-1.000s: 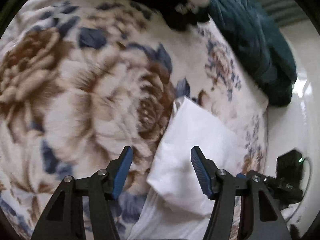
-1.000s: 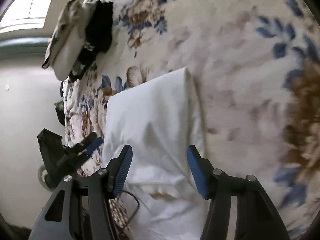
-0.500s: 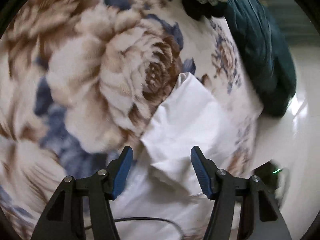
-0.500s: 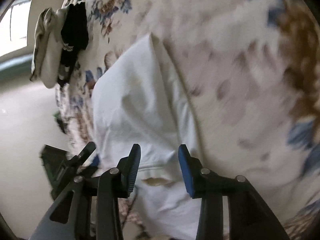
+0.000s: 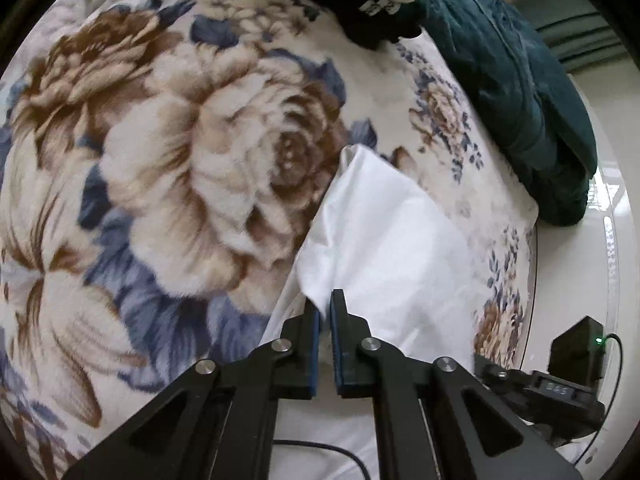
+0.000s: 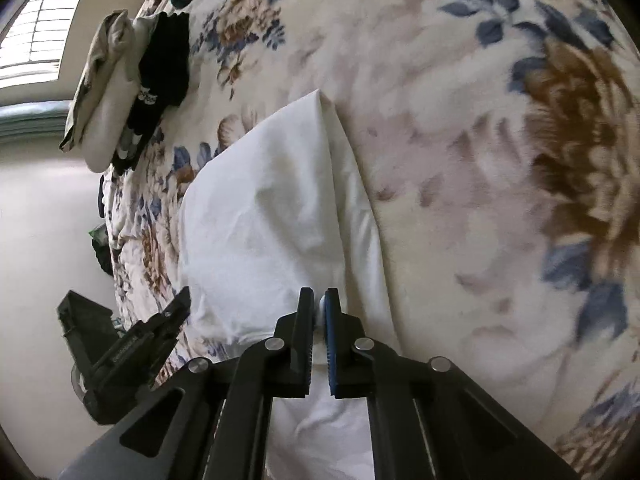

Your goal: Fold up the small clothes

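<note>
A white garment (image 5: pixel 384 240) lies partly folded on a floral blanket (image 5: pixel 180 152). It also shows in the right wrist view (image 6: pixel 264 216). My left gripper (image 5: pixel 325 304) is shut on the garment's near left edge. My right gripper (image 6: pixel 319 304) is shut on a fold at the garment's near right edge, white cloth pinched between the blue pads. The left gripper (image 6: pixel 160 328) shows in the right wrist view at lower left. The right gripper's body (image 5: pixel 552 392) shows at the lower right of the left wrist view.
A dark teal blanket (image 5: pixel 516 80) is heaped at the bed's far corner. A stack of folded clothes, beige and black (image 6: pixel 132 80), sits near the bed's edge by a window (image 6: pixel 36 44). A black cable (image 5: pixel 320 446) runs under the left gripper.
Both grippers went from wide open to shut on the white garment's near edge. Both moved down and closer to the cloth.
</note>
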{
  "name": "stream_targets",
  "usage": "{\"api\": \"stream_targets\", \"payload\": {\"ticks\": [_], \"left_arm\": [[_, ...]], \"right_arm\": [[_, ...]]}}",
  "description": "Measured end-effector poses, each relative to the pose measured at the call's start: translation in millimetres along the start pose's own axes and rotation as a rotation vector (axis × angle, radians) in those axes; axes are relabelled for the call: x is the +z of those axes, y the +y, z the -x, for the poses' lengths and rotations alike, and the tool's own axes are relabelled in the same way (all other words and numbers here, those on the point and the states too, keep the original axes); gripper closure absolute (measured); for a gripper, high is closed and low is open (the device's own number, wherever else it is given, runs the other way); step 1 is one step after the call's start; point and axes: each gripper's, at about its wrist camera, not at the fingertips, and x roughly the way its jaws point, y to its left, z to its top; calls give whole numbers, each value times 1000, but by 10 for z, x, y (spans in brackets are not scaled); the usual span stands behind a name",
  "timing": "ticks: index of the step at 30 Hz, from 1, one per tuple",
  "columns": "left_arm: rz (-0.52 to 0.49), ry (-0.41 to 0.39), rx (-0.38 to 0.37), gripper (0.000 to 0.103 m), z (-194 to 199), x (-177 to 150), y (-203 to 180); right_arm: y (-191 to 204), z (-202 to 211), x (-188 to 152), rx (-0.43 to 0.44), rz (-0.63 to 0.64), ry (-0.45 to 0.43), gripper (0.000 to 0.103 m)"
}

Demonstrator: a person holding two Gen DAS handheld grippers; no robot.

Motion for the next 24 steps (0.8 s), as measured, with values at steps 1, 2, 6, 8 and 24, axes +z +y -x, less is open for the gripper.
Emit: {"api": "stream_targets", "payload": {"ticks": [1, 2, 6, 8, 24], "left_arm": [[-2, 9, 8, 100, -16, -19, 21], [-6, 17, 21, 100, -32, -33, 50], [-2, 16, 23, 100, -47, -20, 62], [-8, 10, 24, 100, -38, 3, 57], [-6, -49, 22, 102, 92, -91, -43]], "right_arm": [[23, 32, -23, 13, 14, 14, 98], [57, 21, -23, 29, 36, 37, 98], [-43, -72, 38, 64, -25, 89, 70], [-154, -128, 105, 106, -101, 64, 57], [94, -46, 130, -28, 0, -51, 98]]}}
